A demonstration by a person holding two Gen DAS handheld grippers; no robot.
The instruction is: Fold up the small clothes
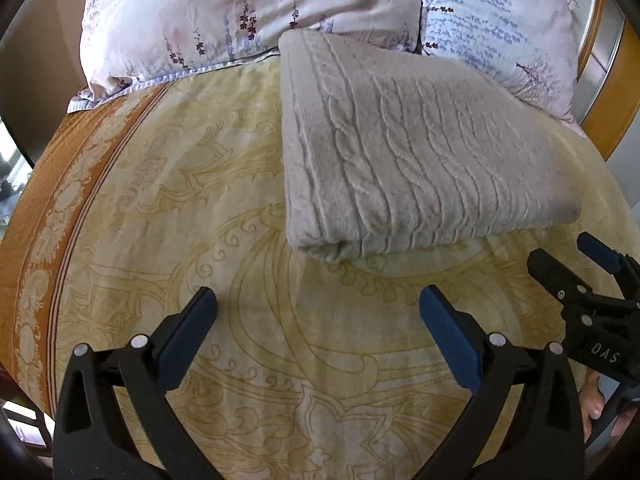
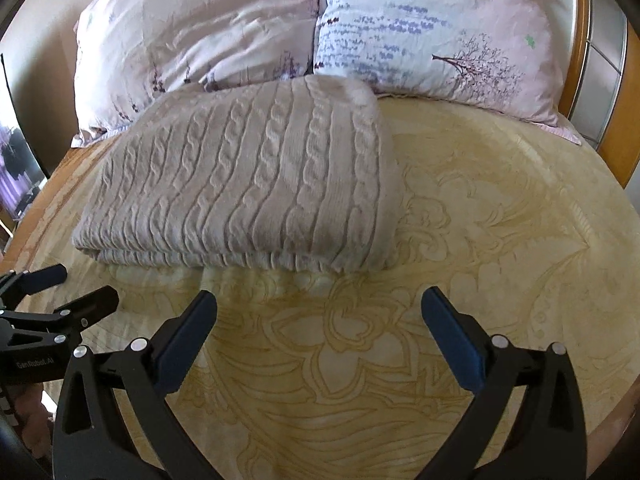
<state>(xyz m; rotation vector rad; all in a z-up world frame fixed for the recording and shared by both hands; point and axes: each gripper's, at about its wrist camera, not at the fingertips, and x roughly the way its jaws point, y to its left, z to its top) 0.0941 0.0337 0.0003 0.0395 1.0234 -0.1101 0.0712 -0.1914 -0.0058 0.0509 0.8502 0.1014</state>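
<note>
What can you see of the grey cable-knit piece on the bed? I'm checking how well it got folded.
The cable-knit piece is pale grey, soft and thick-looking, with raised braided cables running in parallel rows. It lies folded into a neat, flat rectangle, layered edges stacked along the near side. It rests on the yellow patterned bedspread, its far end against the floral pillows. Neither the left gripper nor the right gripper touches it; both are open, short of its near edge.

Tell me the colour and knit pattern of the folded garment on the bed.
Pale beige-grey, with raised cable-knit ribs running along the folded garment. The right wrist view shows it best.
</note>
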